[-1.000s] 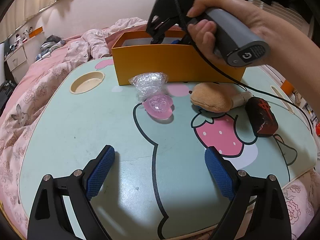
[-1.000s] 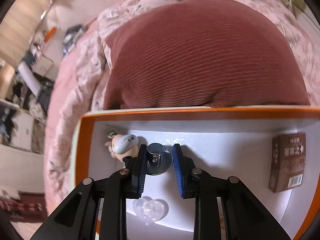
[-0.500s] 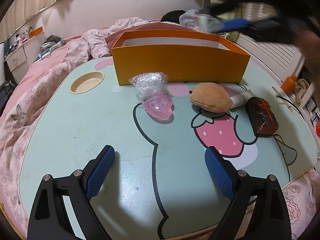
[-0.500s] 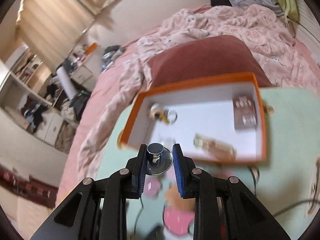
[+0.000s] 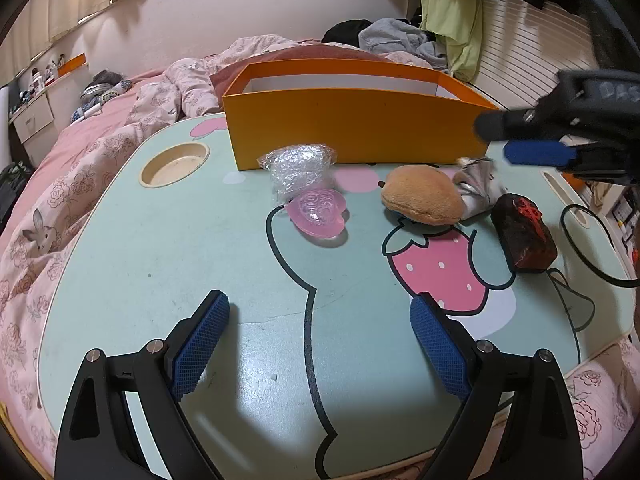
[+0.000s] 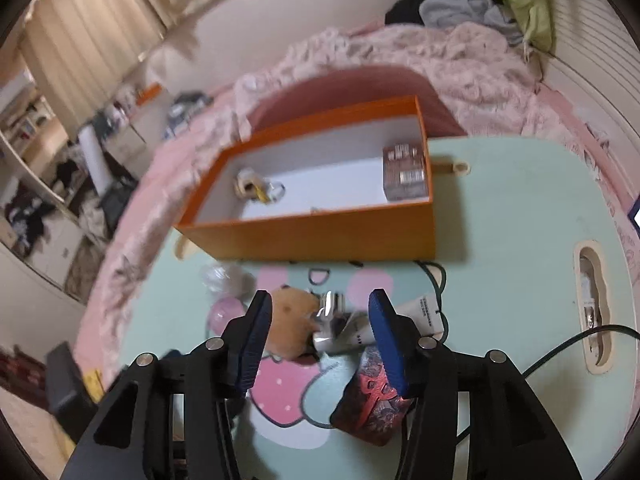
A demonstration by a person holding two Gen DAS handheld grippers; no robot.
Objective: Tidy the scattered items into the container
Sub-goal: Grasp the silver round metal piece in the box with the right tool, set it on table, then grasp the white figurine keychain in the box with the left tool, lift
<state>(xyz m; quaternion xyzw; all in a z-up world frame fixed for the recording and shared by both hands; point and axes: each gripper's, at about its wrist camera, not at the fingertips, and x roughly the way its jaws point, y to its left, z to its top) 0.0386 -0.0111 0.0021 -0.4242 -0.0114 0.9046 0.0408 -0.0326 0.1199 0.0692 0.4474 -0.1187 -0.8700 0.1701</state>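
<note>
Opening right tool (image 6: 320,332), rectangular orange box (image 6: 320,236)

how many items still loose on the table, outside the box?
5, all in front of the orange box: bubble wrap, pink heart, tan plush, white tube beside it, dark red pouch at right. More may hide behind the plush.

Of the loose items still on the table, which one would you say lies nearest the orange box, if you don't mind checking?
The crumpled clear plastic wrap: it sits right against the orange box front wall, while the pink heart, brown plush and dark red pouch lie further out.
</note>
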